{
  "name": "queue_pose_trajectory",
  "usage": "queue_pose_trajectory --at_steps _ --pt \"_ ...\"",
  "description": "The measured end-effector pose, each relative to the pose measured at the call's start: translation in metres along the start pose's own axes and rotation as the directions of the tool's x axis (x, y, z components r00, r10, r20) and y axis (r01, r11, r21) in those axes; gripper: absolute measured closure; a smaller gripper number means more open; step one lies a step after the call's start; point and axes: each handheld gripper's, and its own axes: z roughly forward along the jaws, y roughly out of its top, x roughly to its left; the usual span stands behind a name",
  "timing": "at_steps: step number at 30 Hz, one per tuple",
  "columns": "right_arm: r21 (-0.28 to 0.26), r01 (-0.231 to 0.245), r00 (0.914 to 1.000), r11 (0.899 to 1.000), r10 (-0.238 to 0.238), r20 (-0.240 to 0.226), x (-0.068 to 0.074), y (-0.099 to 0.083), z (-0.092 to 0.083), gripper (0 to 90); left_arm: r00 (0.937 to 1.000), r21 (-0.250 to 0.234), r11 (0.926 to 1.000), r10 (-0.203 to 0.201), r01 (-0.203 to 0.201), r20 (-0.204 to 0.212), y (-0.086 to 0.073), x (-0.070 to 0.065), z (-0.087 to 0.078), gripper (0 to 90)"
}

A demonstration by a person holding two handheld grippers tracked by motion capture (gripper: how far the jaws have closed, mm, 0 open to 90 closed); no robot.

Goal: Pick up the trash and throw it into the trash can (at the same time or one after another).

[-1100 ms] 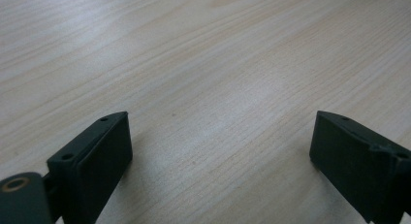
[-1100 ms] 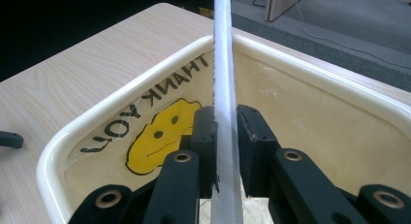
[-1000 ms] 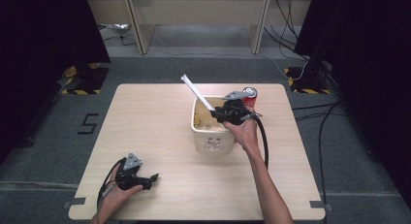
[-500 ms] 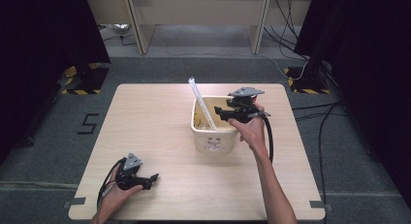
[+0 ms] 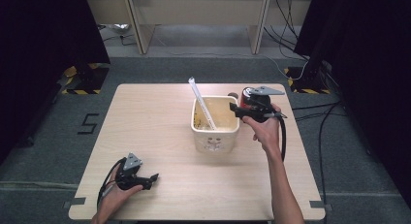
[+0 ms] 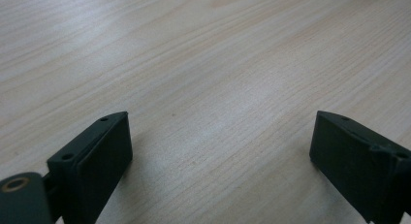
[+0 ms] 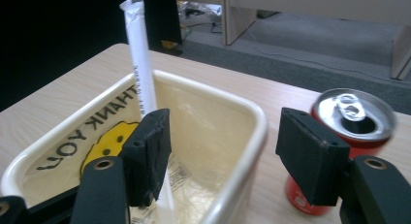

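Right claw [image 5: 236, 109] has just been opening and now stands released at the bin's [image 5: 215, 133] right rim, nothing between its jaws. A second ago it was over the bin; it has since drawn back toward the can [image 5: 246, 96]. The wrapped straw [image 5: 203, 104] now leans inside the bin, top poking past the far-left rim. Reads as the straw dropped; can likely next. Left claw [image 5: 151, 180] rests released on the bench [image 5: 145, 117], well left of the bin.
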Motion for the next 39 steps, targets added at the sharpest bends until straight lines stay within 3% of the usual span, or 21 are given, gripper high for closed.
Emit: queue_pose_trajectory --at_steps 14,22,29,39 --pt "-0.010 -0.053 0.9970 0.999 0.054 0.055 -0.023 -0.009 -0.013 32.4 1.0000 0.000 1.0000 0.000 0.000 0.000 0.000 0.000 0.000 7.3" --pt "0.008 -0.071 0.9916 0.997 0.070 0.109 -0.032 -0.012 -0.009 26.0 1.0000 -0.001 1.0000 0.000 0.000 0.000 0.000 0.000 0.000 7.3" --pt "0.016 -0.098 0.9823 0.995 0.094 0.162 -0.050 -0.020 -0.004 25.9 1.0000 0.000 1.0000 0.000 0.000 0.000 0.000 0.000 0.000 7.3" --pt "0.028 -0.100 0.9762 0.995 0.092 0.196 -0.061 -0.030 0.008 26.1 1.0000 0.000 1.0000 0.000 0.000 0.000 0.000 0.000 0.000 7.3"
